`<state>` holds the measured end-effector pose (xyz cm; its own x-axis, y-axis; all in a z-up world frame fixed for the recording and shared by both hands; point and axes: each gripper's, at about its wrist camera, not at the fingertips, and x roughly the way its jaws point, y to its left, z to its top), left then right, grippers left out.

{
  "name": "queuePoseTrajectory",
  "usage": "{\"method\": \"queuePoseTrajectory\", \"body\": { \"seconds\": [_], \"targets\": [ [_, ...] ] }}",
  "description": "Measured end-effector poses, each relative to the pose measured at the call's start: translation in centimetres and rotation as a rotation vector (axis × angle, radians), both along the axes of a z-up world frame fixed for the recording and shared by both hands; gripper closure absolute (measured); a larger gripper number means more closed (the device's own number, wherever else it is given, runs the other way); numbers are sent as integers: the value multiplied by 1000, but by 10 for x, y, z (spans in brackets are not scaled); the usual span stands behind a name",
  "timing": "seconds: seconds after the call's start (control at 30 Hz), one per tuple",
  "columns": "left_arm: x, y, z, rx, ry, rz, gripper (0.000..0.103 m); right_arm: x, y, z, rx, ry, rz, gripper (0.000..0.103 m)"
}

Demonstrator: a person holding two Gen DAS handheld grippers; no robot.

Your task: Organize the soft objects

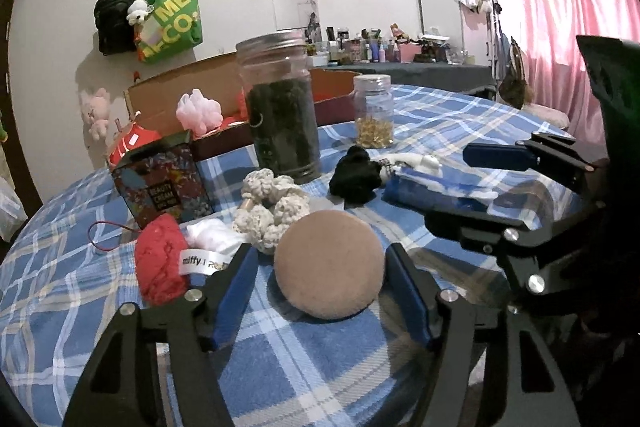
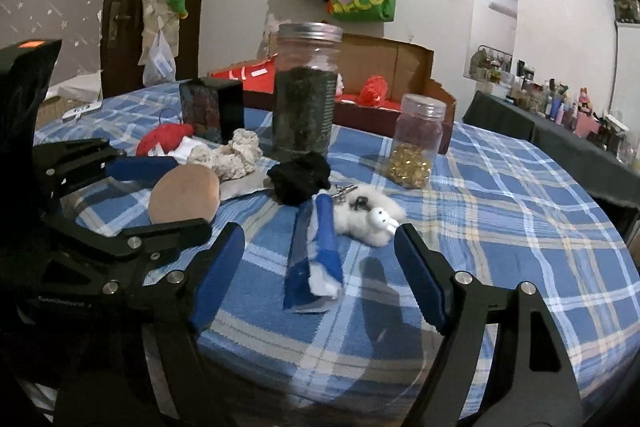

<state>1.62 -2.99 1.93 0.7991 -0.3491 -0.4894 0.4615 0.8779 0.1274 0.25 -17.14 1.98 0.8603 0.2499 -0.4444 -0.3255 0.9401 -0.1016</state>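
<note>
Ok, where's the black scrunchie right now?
In the left wrist view the black scrunchie lies on the checked cloth right of centre, just right of the tall jar.

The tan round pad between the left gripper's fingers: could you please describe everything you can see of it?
The tan round pad is a plain, matte disc that looks like soft sponge or felt. It leans tilted, lower edge on the blue plaid cloth, between the left gripper's open blue fingers. Its right edge sits at or very near the right finger. The cream crochet piece lies just behind.

Dark patterned box, 9 o'clock on the table: "BEAUTY CREAM". White tag on red soft toy: "miffy". Green tote bag, wall, 11 o'clock: "MEC", "ECO:", partly cut off.
</note>
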Motion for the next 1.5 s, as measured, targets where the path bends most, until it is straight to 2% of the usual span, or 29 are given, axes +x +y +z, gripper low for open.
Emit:
{"method": "queuePoseTrajectory", "body": {
  "seconds": [0.03,0.13,0.2,0.27,0.37,0.43,0.47,0.87,1.17,1.5],
  "targets": [
    [-1,0,-1,1,-3,0,38,0,1,-2,-7,-4,2,27],
    [-4,0,-4,-5,-24,1,40,-2,6,-5,-27,-10,6,43],
    [-2,0,-5,-21,-16,-1,43,0,7,-8,-29,5,15,56],
    [-1,2,-6,-45,-2,-8,45,-1,6,-10,-26,5,17,64],
    [-1,2,-5,-54,5,-12,50,-2,6,-9,-24,2,20,73],
    [-1,2,-5,-49,0,-10,52,-2,5,-8,-16,0,26,76],
    [-1,2,-5,-48,1,-9,52,-3,4,-7,-11,-6,25,81],
    [-5,8,15,-92,-22,-10,52,-3,3,8,28,-37,38,84],
    [3,13,23,-115,-5,3,52,5,4,19,41,-48,32,89],
    [8,22,32,-148,14,11,52,6,2,29,51,-72,21,89]
  ]
}}
